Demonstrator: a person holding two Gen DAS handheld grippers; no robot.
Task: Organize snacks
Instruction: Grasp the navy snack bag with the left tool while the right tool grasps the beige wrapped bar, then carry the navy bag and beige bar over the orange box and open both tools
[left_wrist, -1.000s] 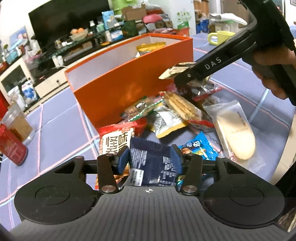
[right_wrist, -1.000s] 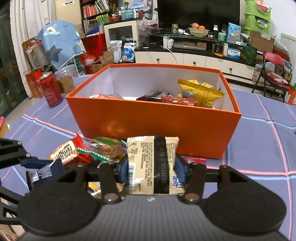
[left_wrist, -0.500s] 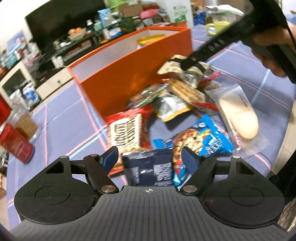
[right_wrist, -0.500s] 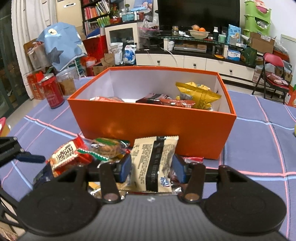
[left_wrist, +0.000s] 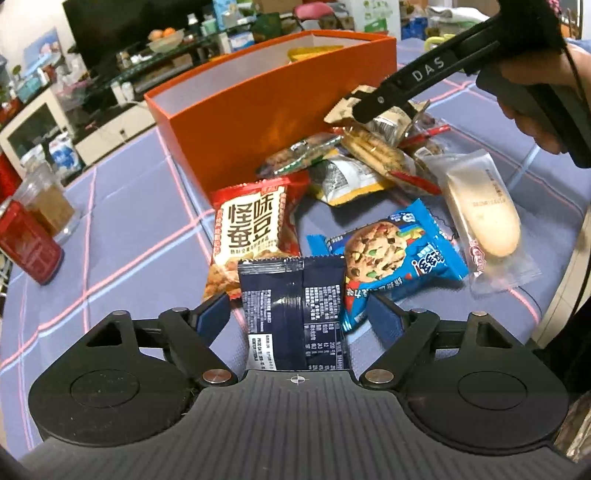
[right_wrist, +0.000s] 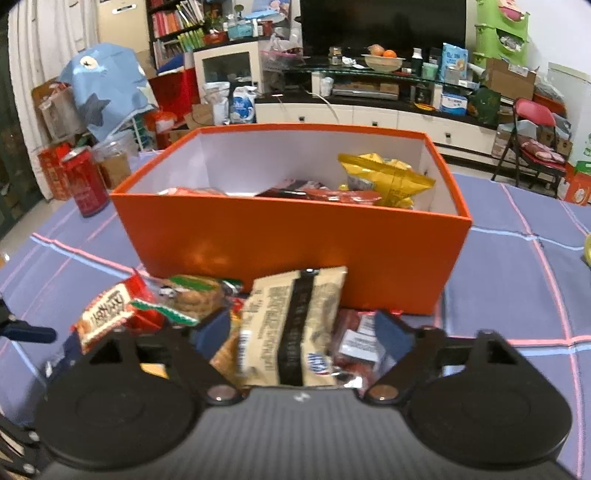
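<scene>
Left gripper (left_wrist: 297, 314) low in frame, jaws just opened wide around dark blue packet (left_wrist: 293, 310), pads clear, right gripper (right_wrist: 301, 332) likewise just opened, beige packet (right_wrist: 295, 325) loose between, orange box (right_wrist: 291, 243) at centre behind.

Fisheye views along each hand-held gripper, angled downward, close above the surface (left_wrist: 122, 206); shared: orange box (left_wrist: 258, 122) (right_wrist: 295, 251), snack pile.
</scene>
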